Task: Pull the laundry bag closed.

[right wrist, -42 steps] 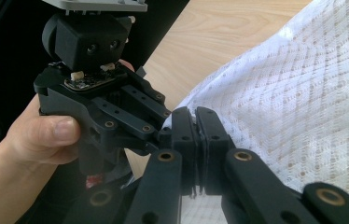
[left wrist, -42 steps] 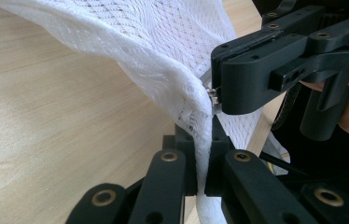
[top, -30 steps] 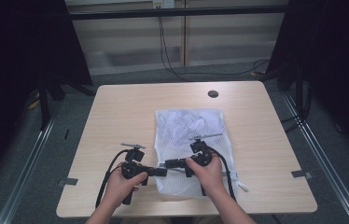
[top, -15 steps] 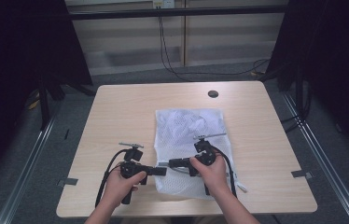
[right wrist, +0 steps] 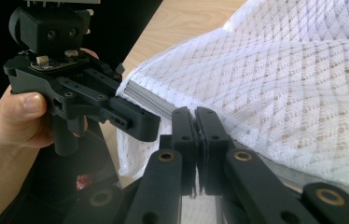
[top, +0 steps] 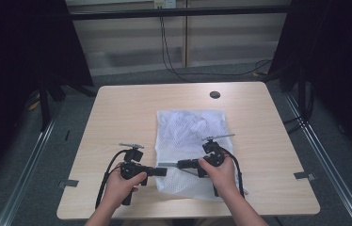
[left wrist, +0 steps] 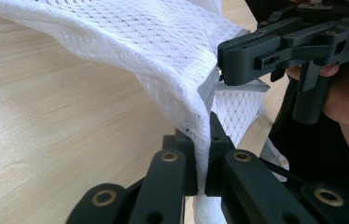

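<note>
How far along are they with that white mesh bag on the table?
Done: both grippers have hold of the white mesh bag at its near left edge. In hand: the left gripper pinches the mesh, and the right gripper is clamped by the grey zipper strip. Left: whatever comes after; most of the bag lies flat on the table.

A mesh bag (top: 190, 141) lies on the table (top: 117, 113), right of the middle of the high view and reaching toward the lower edge. At the bag's lower left corner, the left gripper (top: 162, 171) sits just left of it, the right gripper (top: 180, 164) over it. A round disc (top: 215, 94) lies above, near the table's far edge.
</note>
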The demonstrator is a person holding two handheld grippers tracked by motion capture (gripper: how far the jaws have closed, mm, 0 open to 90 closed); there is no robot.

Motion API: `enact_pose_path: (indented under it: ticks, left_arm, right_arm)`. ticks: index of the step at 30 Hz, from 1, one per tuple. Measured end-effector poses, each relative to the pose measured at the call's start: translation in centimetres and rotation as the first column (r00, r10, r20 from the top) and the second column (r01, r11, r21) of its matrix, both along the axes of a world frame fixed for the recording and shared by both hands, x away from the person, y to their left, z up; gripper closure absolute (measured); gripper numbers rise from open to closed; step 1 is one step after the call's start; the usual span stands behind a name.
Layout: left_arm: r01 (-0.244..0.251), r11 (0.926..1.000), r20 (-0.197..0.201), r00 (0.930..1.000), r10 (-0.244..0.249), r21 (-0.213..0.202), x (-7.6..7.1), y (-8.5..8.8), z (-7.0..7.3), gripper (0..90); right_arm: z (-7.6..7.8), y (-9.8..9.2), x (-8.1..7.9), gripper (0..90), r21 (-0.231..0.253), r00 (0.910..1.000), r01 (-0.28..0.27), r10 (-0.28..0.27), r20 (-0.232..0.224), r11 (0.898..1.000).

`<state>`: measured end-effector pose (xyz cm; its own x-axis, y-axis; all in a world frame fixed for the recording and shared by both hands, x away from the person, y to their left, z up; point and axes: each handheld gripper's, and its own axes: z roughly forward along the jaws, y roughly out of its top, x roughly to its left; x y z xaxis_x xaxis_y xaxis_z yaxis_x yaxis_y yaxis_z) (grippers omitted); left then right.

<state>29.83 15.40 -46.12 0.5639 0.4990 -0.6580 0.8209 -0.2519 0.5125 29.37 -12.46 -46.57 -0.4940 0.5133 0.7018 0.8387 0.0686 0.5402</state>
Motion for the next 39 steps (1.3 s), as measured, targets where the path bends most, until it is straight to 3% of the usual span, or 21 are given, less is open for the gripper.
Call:
enact_pose_path:
  ticks: [39]
  left_arm:
    - [-0.016, 0.9998, -0.014, 0.9998, 0.016, -0.013, 0.02, 0.19, 0.12, 88.6]
  right_arm:
    - [0.06, -0.79, 0.04, 87.6, -0.004, 1.0000, 0.003, -0.003, 0.001, 1.000]
